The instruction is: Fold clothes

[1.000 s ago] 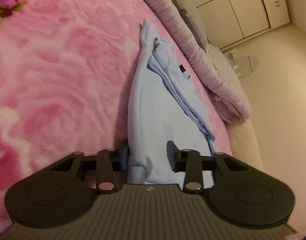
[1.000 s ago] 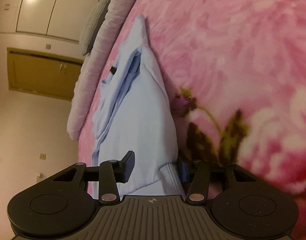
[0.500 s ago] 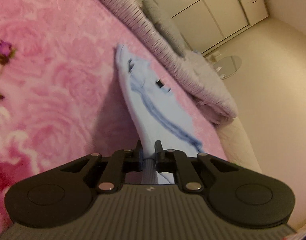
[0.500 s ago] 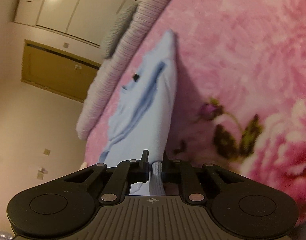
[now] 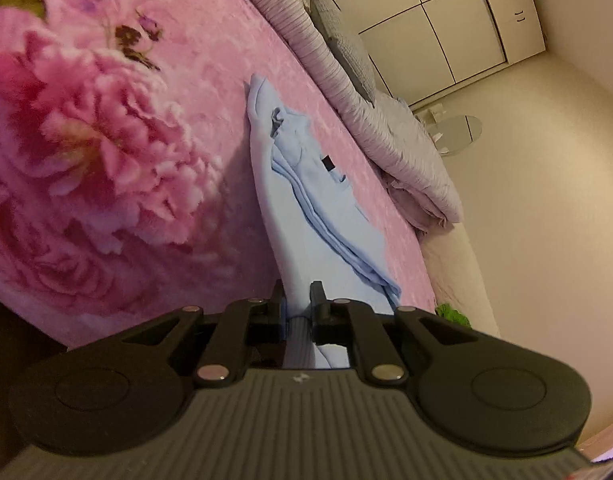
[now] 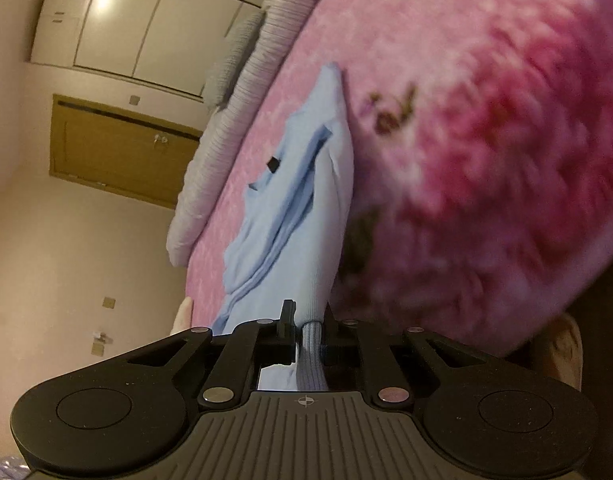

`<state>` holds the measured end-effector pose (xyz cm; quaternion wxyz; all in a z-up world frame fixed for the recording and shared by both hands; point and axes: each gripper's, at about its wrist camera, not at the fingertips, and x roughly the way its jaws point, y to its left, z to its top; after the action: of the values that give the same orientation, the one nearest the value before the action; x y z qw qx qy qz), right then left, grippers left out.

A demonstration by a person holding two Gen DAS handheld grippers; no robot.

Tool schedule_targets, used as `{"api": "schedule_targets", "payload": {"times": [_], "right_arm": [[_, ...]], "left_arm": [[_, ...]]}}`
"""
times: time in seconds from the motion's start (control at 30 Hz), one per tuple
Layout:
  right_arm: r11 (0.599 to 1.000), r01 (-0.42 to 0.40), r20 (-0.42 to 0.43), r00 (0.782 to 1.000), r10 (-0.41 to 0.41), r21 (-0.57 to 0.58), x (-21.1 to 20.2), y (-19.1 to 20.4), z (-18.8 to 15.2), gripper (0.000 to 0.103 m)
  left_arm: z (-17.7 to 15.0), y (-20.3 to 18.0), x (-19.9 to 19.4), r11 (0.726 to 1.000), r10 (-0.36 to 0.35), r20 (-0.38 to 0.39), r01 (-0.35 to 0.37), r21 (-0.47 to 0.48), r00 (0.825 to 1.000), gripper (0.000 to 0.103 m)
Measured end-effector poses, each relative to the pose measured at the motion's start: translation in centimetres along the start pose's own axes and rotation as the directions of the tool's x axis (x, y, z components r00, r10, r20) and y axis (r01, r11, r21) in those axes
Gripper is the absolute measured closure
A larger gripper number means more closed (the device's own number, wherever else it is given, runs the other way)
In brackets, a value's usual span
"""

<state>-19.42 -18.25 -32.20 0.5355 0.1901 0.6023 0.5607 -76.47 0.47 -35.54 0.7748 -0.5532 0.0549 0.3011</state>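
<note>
A light blue sweatshirt [image 5: 302,208] lies lengthwise on the pink floral blanket [image 5: 106,152], with a small black tag on it. My left gripper [image 5: 297,300] is shut on its ribbed hem and holds that end lifted. In the right wrist view the same sweatshirt [image 6: 306,200] stretches away from me over the blanket [image 6: 486,160]. My right gripper [image 6: 309,316] is shut on the ribbed hem too, at another point. The far end of the sweatshirt still rests on the blanket.
A striped lilac bolster [image 5: 346,92] and grey pillows [image 5: 346,52] line the far edge of the bed. Beyond are white wardrobe doors [image 5: 458,20], a round glass table [image 5: 454,130] and a wooden cabinet [image 6: 118,152]. The bed edge is near me on both sides.
Both grippers closed on the sweatshirt's ribbed hem and lifted it, pulling back and up. The garment now hangs taut from the hem, and the bed appears farther away.
</note>
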Motion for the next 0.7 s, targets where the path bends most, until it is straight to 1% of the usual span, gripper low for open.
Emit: {"api": "schedule_targets", "payload": {"times": [0.1, 0.17, 0.27, 0.33, 0.4, 0.5, 0.53, 0.57, 0.6, 0.63, 0.67, 0.7], "right_arm": [[1.0, -0.009, 0.006, 1.0, 0.009, -0.013, -0.7, 0.6, 0.5, 0.094], [0.998, -0.037, 0.023, 0.999, 0.038, -0.044, -0.6, 1.8, 1.9, 0.094], [0.991, -0.077, 0.066, 0.994, 0.085, -0.111, 0.7, 4.5, 5.4, 0.094], [0.985, -0.1, 0.089, 0.99, 0.113, -0.139, 2.6, 6.0, 8.3, 0.093], [0.983, -0.11, 0.112, 0.985, 0.128, -0.148, 5.4, 7.1, 11.6, 0.093], [0.99, -0.104, 0.148, 0.982, 0.117, -0.092, 10.6, 7.0, 16.5, 0.093], [0.993, -0.102, 0.157, 0.981, 0.111, -0.066, 12.2, 6.7, 18.0, 0.084], [0.996, -0.087, 0.163, 0.982, 0.091, -0.027, 13.5, 6.3, 19.3, 0.079], [0.998, -0.067, 0.176, 0.982, 0.064, 0.012, 14.5, 5.7, 20.4, 0.06], [0.998, -0.054, 0.193, 0.98, 0.045, 0.043, 15.1, 5.2, 21.2, 0.044], [0.996, -0.043, 0.209, 0.978, 0.026, 0.074, 15.6, 4.7, 22.0, 0.042], [0.996, -0.036, 0.22, 0.975, 0.017, 0.084, 15.8, 4.3, 22.6, 0.042]], "left_arm": [[1.8, -0.8, 0.2, 0.999, -0.042, 0.023, 0.043, -0.023, 0.999, 0.096], [3.6, -1.7, 0.9, 0.996, -0.082, 0.045, 0.083, -0.028, 0.996, 0.096], [7.9, -3.2, 3.4, 0.994, -0.102, 0.059, 0.104, -0.021, 0.993, 0.095], [11.0, -3.8, 5.8, 0.994, -0.105, 0.067, 0.107, -0.017, 0.992, 0.095], [14.2, -4.1, 8.9, 0.997, -0.08, 0.073, 0.082, -0.015, 0.994, 0.095], [18.2, -3.2, 14.6, 1.0, 0.002, 0.081, 0.0, -0.018, 0.997, 0.093], [19.3, -2.5, 16.1, 0.998, 0.045, 0.087, -0.042, -0.036, 0.995, 0.093], [20.2, -1.6, 17.4, 0.996, 0.077, 0.093, -0.072, -0.061, 0.993, 0.093], [21.0, -0.7, 18.3, 0.992, 0.102, 0.095, -0.093, -0.088, 0.99, 0.093], [21.5, 0.0, 18.6, 0.988, 0.124, 0.099, -0.114, -0.104, 0.987, 0.093], [22.0, 0.7, 19.0, 0.984, 0.147, 0.104, -0.135, -0.12, 0.984, 0.093], [22.1, 0.8, 18.8, 0.983, 0.169, 0.1, -0.16, -0.089, 0.981, 0.093]]}}
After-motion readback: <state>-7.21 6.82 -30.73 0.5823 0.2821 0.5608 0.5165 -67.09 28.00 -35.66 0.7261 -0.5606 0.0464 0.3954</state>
